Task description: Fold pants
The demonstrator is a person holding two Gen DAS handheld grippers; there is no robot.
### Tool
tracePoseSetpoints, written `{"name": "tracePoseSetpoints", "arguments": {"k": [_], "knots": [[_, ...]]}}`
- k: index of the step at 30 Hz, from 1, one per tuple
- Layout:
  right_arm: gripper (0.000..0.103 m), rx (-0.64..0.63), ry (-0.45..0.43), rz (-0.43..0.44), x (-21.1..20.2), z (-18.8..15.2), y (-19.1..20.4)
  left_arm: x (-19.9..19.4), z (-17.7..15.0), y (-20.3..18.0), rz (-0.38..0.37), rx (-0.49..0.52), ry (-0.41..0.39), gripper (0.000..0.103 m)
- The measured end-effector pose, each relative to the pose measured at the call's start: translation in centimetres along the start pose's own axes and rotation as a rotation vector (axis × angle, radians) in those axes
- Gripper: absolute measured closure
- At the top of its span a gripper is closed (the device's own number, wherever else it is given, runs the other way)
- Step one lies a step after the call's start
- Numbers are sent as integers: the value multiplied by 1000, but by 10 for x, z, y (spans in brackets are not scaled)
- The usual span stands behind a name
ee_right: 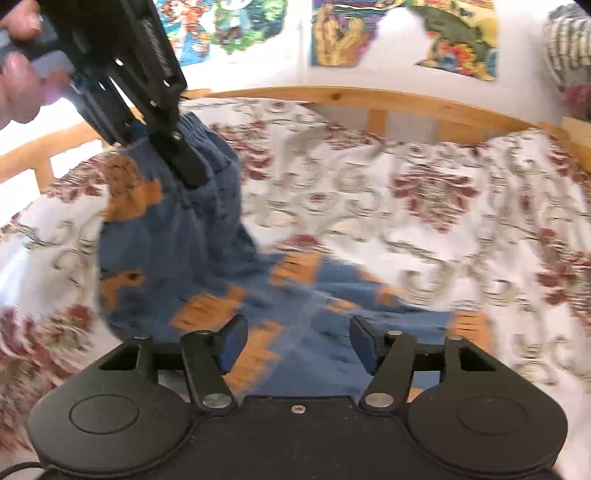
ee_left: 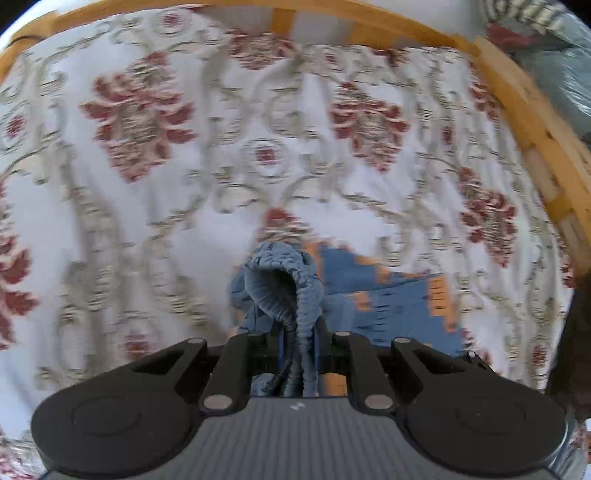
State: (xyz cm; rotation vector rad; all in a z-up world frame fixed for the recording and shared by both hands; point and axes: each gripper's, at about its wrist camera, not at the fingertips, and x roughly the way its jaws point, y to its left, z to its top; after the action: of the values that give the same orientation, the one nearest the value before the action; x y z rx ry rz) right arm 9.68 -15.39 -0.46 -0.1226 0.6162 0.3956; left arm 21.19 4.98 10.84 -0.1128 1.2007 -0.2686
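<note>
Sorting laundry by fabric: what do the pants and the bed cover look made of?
Pants: soft blue knit or cotton-like cloth with orange patches, its waistband gathered, probably elastic. Bed cover: thick woven fabric, matte, with a red and beige floral pattern; blur leaves the weave uncertain.

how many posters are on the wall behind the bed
4 show, some cut off at the top: two at upper left, one in the centre, one to its right. More may be out of frame.
</note>
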Motion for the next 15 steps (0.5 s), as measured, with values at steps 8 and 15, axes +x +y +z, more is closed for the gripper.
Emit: {"name": "tracePoseSetpoints", "arguments": {"k": [8,15], "knots": [[26,-22,0,-45,-18,-23,-70,56,2,-85,-67,81,41,88],[22,120,77,49,-15,-4,-165,113,-18,-115,-153,73,23,87]]}}
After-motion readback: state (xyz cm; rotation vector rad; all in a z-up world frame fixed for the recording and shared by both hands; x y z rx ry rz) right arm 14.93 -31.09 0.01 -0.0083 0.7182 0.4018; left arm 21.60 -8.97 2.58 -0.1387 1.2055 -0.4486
